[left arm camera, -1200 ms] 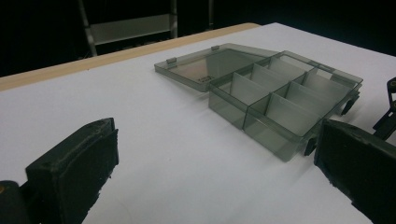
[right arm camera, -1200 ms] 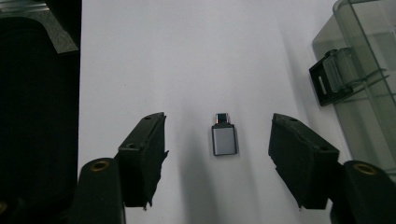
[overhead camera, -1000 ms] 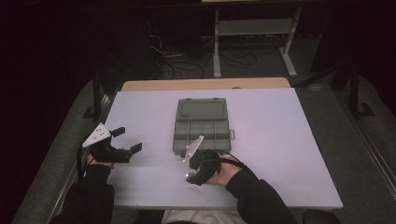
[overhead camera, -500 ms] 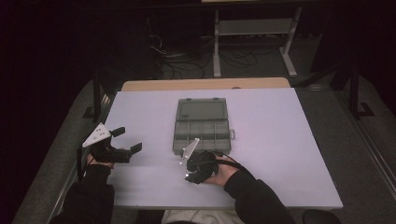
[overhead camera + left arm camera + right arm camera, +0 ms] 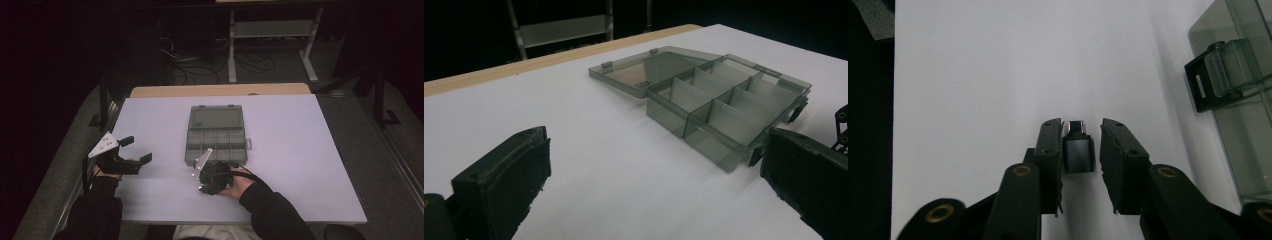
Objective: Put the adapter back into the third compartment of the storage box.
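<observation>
Right tool (image 5: 1079,165) low over white surface (image 5: 300,150), jaws parted w/ small black block (image 5: 1078,154) between, touching one jaw, not clamped. Left tool (image 5: 134,150) released, wide. Open grey organizer box (image 5: 216,134) mid-surface, just beyond right tool.

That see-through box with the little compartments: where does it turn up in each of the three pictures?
High view: the compartment box lies open at the table's middle, lid flat on the far side, just beyond the right gripper.
Left gripper view: upper right, past the wide-open jaws, dividers plain.
Right gripper view: a corner at the right edge, beside its black latch.
Shared landmark: the white tabletop under the box.
</observation>
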